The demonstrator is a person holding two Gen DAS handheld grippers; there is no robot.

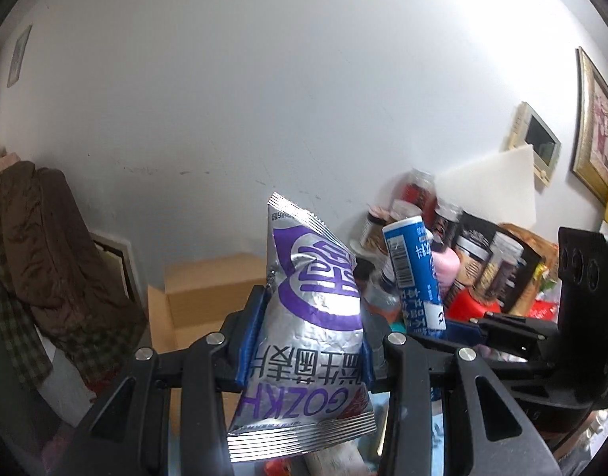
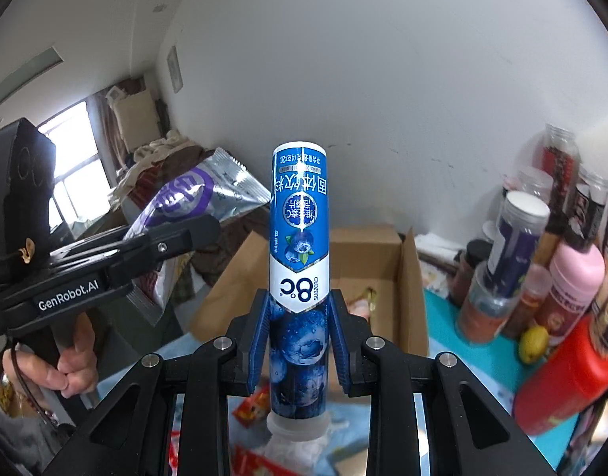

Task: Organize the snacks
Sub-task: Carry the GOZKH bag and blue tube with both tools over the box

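Right wrist: cardboard box (image 2: 367,265) open, wrapped snack (image 2: 363,303) perhaps inside.

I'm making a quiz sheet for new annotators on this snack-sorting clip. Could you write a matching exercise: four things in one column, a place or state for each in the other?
Things:
1. silver pouch
2. blue tube
3. cardboard box
4. pink bottle

Places or states:
A. open, behind the tube
B. clamped in the right gripper
C. among the jars at right
D. clamped in the left gripper

Pairs: 1-D, 2-B, 3-A, 4-C
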